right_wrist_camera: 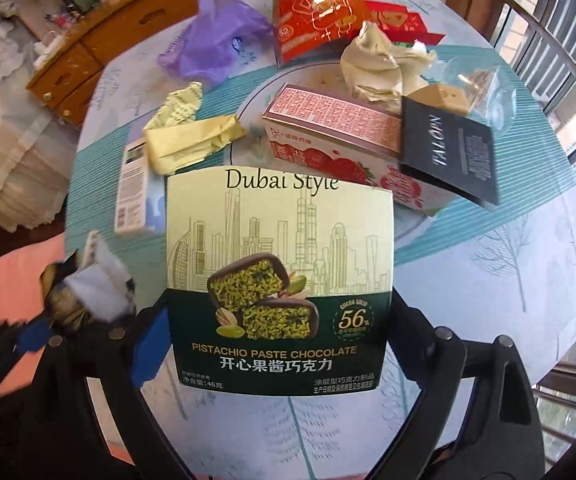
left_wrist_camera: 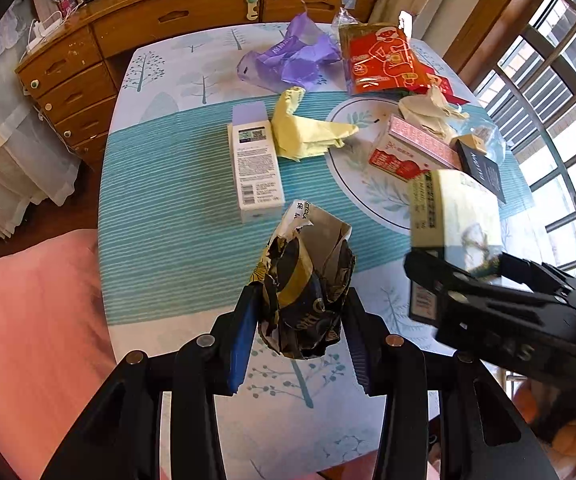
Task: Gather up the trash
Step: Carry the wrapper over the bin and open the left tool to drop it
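Left gripper (left_wrist_camera: 300,316): blue-padded fingers (left_wrist_camera: 244,332) clenched on a crumpled black-and-gold wrapper (left_wrist_camera: 308,288), lifted clear above the table (left_wrist_camera: 176,208). The wrapper's torn white edge points toward 12 o'clock.

Right gripper (right_wrist_camera: 280,340): spread wide around a pistachio paste chocolate box (right_wrist_camera: 280,264), printed face toward the camera. The box fills the gap between the fingers from side to side and is off the tablecloth. In the left wrist view the same box (left_wrist_camera: 456,216) sits at 3 o'clock, gripped at its lower end by the black fingers.

Trash lying on the table, left wrist view:
- White and lilac carton (left_wrist_camera: 254,164), flat, at 12 o'clock from the wrapper.
- Yellow crumpled paper (left_wrist_camera: 308,128), touching the carton's upper right corner.
- Purple plastic bag (left_wrist_camera: 292,56), at the far edge.
- Red-orange snack bag (left_wrist_camera: 384,60), at 1 o'clock, beside the purple bag.
- Strawberry-print box (left_wrist_camera: 412,152), over the round plate motif.
- Cream wadded paper (left_wrist_camera: 428,110), against the box's far side.
- Black Talopn card (left_wrist_camera: 484,168), leaning on the strawberry-print box at its right.

Wooden drawer cabinet (left_wrist_camera: 168,20) behind the table.
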Action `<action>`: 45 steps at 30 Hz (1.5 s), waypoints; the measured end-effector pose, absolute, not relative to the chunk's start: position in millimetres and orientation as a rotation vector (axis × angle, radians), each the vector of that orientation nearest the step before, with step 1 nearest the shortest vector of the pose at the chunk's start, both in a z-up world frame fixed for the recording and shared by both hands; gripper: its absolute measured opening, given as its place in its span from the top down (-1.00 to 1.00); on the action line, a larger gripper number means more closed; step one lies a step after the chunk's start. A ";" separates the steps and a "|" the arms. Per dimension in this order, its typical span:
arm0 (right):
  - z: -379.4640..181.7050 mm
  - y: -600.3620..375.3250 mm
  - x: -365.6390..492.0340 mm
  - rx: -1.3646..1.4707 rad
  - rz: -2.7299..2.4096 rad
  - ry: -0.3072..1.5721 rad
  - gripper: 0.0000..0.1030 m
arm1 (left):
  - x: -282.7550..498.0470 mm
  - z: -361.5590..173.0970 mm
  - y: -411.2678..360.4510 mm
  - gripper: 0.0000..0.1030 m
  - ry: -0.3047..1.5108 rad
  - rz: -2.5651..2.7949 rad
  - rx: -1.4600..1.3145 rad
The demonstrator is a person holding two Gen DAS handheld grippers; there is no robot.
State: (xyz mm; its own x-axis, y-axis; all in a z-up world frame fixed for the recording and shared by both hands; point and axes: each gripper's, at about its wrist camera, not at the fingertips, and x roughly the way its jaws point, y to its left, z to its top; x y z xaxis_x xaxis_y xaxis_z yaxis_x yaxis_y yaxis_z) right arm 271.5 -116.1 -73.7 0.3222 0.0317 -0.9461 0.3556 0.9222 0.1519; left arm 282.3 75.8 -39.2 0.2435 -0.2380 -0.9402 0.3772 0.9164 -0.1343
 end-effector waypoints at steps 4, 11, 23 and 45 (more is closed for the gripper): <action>-63.7 -128.6 226.8 0.405 -0.172 1.235 -0.76 | 257.9 -32.7 67.6 0.19 1.253 -0.423 0.125; -52.2 -147.8 145.4 0.398 -0.077 1.229 -0.76 | 198.3 -14.2 45.1 0.19 1.214 -0.395 0.099; -55.4 -207.0 7.3 0.327 0.090 1.216 -0.76 | 43.6 -40.2 -8.0 0.18 1.235 -0.374 -0.033; -351.8 -202.6 -70.1 0.443 -0.007 1.531 -0.76 | -27.8 -308.1 -14.3 0.03 1.490 -0.268 0.037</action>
